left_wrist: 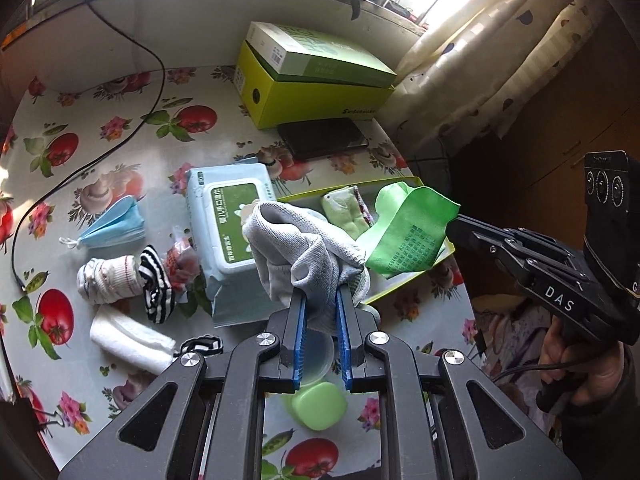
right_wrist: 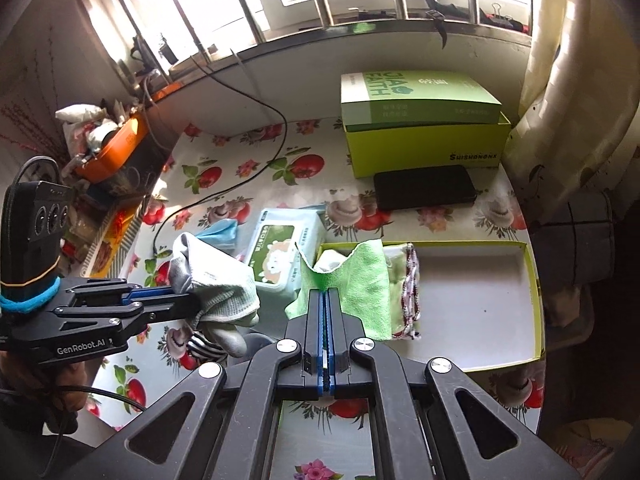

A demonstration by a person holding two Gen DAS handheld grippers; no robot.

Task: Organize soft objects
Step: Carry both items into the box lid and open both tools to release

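Note:
My left gripper (left_wrist: 322, 294) is shut on a grey knit glove (left_wrist: 304, 248) and holds it above the table; the glove also shows in the right wrist view (right_wrist: 216, 284). My right gripper (right_wrist: 327, 294) is shut on a green cloth (right_wrist: 352, 280) and holds it over the left end of a shallow yellow-green tray (right_wrist: 532, 280). The cloth also shows in the left wrist view (left_wrist: 408, 228). A folded pale green towel (left_wrist: 346, 214) lies in the tray. Rolled white socks (left_wrist: 108, 278), a striped sock (left_wrist: 156, 284), a white roll (left_wrist: 128, 338) and a blue mask (left_wrist: 112, 228) lie at the left.
A wet-wipes pack (left_wrist: 230, 232) lies mid-table. A yellow-green box with a green box on top (right_wrist: 424, 136) stands at the back, a black phone (right_wrist: 424, 192) before it. A black cable (left_wrist: 100, 148) crosses the table. A green soap case (left_wrist: 320, 406) lies near.

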